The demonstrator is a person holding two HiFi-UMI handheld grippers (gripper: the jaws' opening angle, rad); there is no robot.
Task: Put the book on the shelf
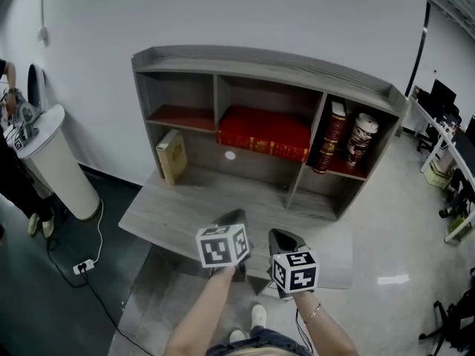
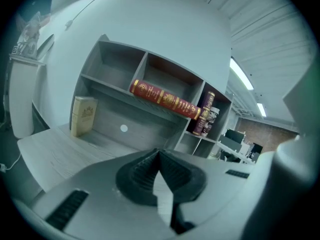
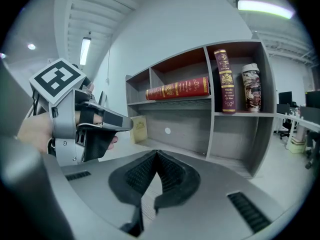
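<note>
A tan book (image 1: 171,156) leans upright at the left of the grey shelf unit's (image 1: 267,62) open lower bay, standing on the desk (image 1: 174,213); it also shows as the tan book (image 2: 83,115) and the tan book (image 3: 139,129). A red book (image 1: 263,132) lies flat in the middle compartment. My left gripper (image 1: 231,218) and right gripper (image 1: 286,238) hover side by side over the desk's front part, both well short of the tan book. The left gripper (image 2: 160,154) is shut and empty. The right gripper (image 3: 157,155) is also shut with nothing in it.
A maroon book (image 1: 333,136) and a printed can (image 1: 361,139) stand in the right compartment. On the left are a white cylindrical bin (image 1: 59,162), a person (image 1: 15,180), and a power strip (image 1: 83,265) with its cable on the floor. Office desks (image 1: 453,169) lie to the right.
</note>
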